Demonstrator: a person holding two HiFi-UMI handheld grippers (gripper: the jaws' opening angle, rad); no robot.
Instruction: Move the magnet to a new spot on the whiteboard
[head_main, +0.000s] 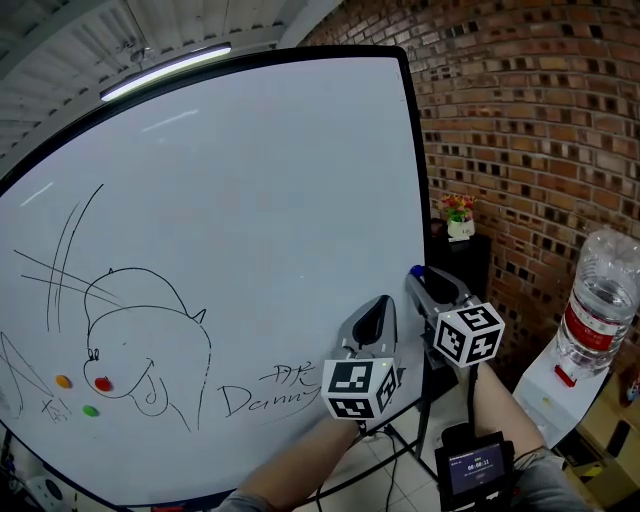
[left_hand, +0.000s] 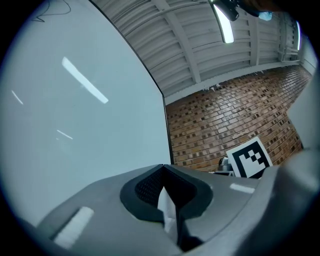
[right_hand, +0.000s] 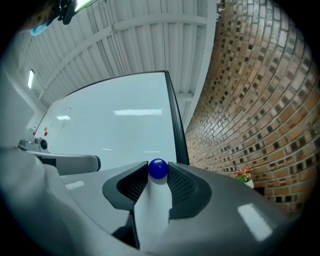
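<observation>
The whiteboard (head_main: 250, 190) carries a line drawing of an animal and some handwriting. Orange (head_main: 63, 381), red (head_main: 103, 384) and green (head_main: 90, 410) magnets stick at its lower left. My right gripper (head_main: 418, 276) hovers off the board's lower right corner, shut on a round blue magnet (right_hand: 158, 168) pinched between its jaw tips. In the right gripper view the board (right_hand: 125, 125) lies ahead and to the left. My left gripper (head_main: 375, 318) is beside it, in front of the board's lower right part, its jaws shut with nothing between them (left_hand: 163, 168).
A brick wall (head_main: 530, 130) runs along the right. A small flower pot (head_main: 459, 216) stands on a dark stand by the board's edge. A water dispenser with its bottle (head_main: 600, 300) is at the far right. The board's stand legs (head_main: 400, 440) reach the floor below.
</observation>
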